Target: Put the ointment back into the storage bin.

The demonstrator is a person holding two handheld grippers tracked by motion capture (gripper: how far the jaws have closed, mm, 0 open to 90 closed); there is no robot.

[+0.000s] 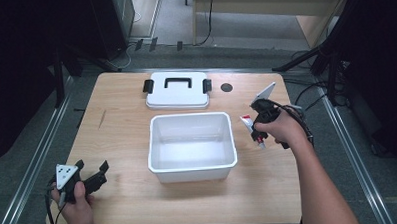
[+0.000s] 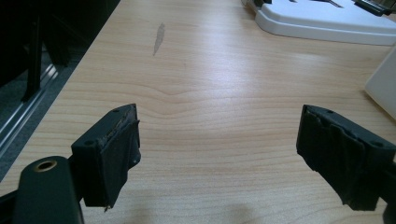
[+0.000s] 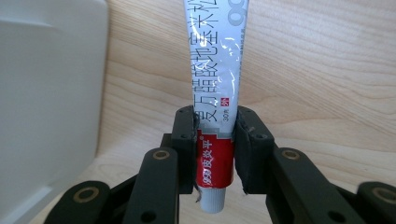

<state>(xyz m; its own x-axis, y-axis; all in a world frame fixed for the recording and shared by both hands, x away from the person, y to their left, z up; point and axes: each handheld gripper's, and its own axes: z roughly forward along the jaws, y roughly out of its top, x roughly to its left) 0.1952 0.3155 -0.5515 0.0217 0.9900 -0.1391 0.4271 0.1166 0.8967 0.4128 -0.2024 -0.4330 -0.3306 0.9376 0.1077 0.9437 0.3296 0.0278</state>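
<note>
- Right hand-held gripper (image 3: pixel 214 140) clenches a tube (image 3: pixel 215 84) near its capped end, just right of the open white bin (image 1: pixel 192 164) (likely bound inside).
- Left hand-held gripper (image 2: pixel 217 154) rests released on the worktop (image 2: pixel 205 88).

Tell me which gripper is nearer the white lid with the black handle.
Right. The right gripper, clamping a tube, sits just past the white lid's right side. The left gripper lies open at the table's near left corner.
</note>
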